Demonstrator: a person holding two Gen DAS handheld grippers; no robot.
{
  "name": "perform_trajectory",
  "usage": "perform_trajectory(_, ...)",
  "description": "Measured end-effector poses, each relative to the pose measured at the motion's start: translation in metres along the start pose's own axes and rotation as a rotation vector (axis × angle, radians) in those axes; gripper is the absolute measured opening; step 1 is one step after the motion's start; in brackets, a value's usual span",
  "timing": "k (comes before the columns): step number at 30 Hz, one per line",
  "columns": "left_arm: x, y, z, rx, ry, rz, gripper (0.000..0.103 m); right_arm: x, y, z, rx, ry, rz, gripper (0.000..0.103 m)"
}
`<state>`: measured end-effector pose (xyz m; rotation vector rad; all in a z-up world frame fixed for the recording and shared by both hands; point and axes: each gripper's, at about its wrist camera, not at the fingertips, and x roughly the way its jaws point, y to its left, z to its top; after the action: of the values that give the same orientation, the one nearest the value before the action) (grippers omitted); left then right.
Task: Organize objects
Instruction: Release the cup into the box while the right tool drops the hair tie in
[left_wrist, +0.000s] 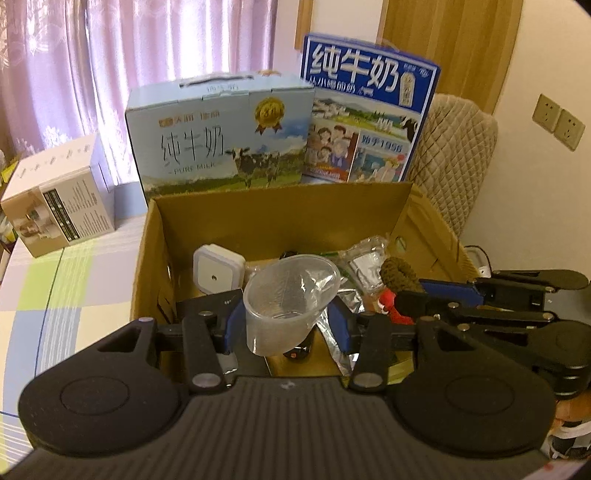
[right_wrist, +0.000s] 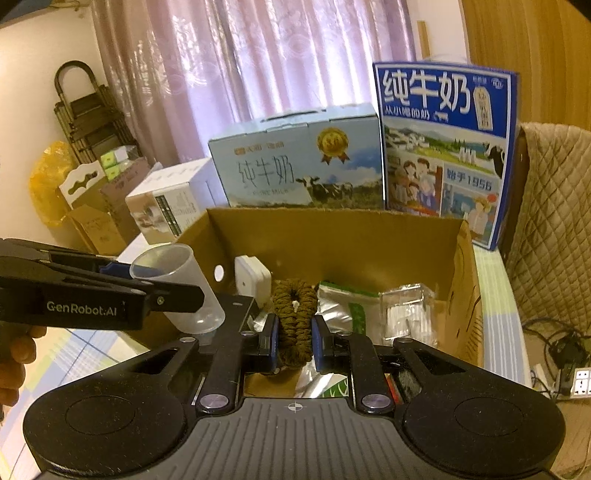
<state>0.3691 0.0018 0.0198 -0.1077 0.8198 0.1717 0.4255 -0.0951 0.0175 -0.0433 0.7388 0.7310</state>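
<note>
Left gripper (left_wrist: 288, 325) and right gripper (right_wrist: 294, 341) (both) clamped.

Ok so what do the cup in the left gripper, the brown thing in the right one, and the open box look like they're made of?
Cup: clear, slightly frosted thin plastic; the items behind show through it.
Brown thing: looks like crocheted or knitted yarn, matte, with ribbed stitches visible.
Open box: plain brown corrugated cardboard, matte, with a rough cut top edge.

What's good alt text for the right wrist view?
The right tongs are shut on a brown crocheted toy above an open cardboard box of small items; at left, the left tongs hold a clear plastic cup. Two milk cartons stand behind the box.
</note>
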Motion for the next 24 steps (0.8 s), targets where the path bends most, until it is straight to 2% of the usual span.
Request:
perform_trajectory(16,0.037,0.001,-0.007,0.008,0.110,-0.025,0.044,0.018,-0.013,-0.005,0.030,0.044,-0.009,0.015)
perform_trajectory(18,0.037,0.003,-0.008,0.004,0.111,-0.022,0.056,0.019,-0.014,-0.005,0.035,0.048,-0.007,0.015)
perform_trajectory(20,0.037,0.005,-0.007,-0.007,0.106,-0.012,0.063,0.019,-0.015,-0.005,0.043,0.054,-0.002,0.015)
perform_trajectory(22,0.036,0.009,-0.005,-0.016,0.102,-0.008,0.064,0.020,-0.015,-0.005,0.045,0.057,0.002,0.015)
perform_trajectory(24,0.035,0.014,-0.003,-0.027,0.100,-0.001,0.071,0.021,-0.014,-0.005,0.044,0.061,0.006,0.015)
